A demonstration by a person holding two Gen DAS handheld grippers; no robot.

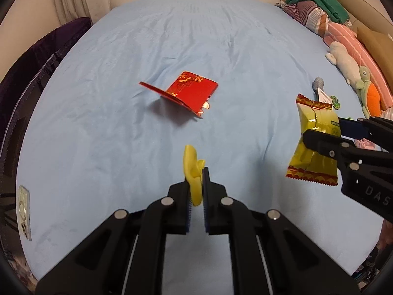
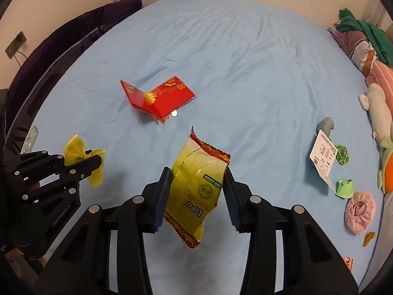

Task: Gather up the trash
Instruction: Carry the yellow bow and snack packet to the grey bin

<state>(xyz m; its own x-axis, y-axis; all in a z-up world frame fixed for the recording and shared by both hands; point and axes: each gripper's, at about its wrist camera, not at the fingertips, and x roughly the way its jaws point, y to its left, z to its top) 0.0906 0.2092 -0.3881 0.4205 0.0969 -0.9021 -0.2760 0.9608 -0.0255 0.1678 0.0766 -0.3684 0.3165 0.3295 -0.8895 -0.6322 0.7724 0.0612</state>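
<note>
Grippers: left gripper (image 1: 195,191) clamped on a yellow wrapper (image 1: 192,172); right gripper (image 2: 197,196) clamped on a yellow snack bag (image 2: 196,186), both lifted clear of the blue bedsheet (image 1: 172,36).
Middle: red envelope (image 2: 157,97) lies folded open on the sheet ahead, nothing between it and the grippers.
Right side: white tag (image 2: 323,156), green scraps (image 2: 343,188) and pink cloth cap (image 2: 359,211) near the edge.
Far right: plush toys (image 1: 353,73), then piled clothes (image 1: 314,2).
</note>
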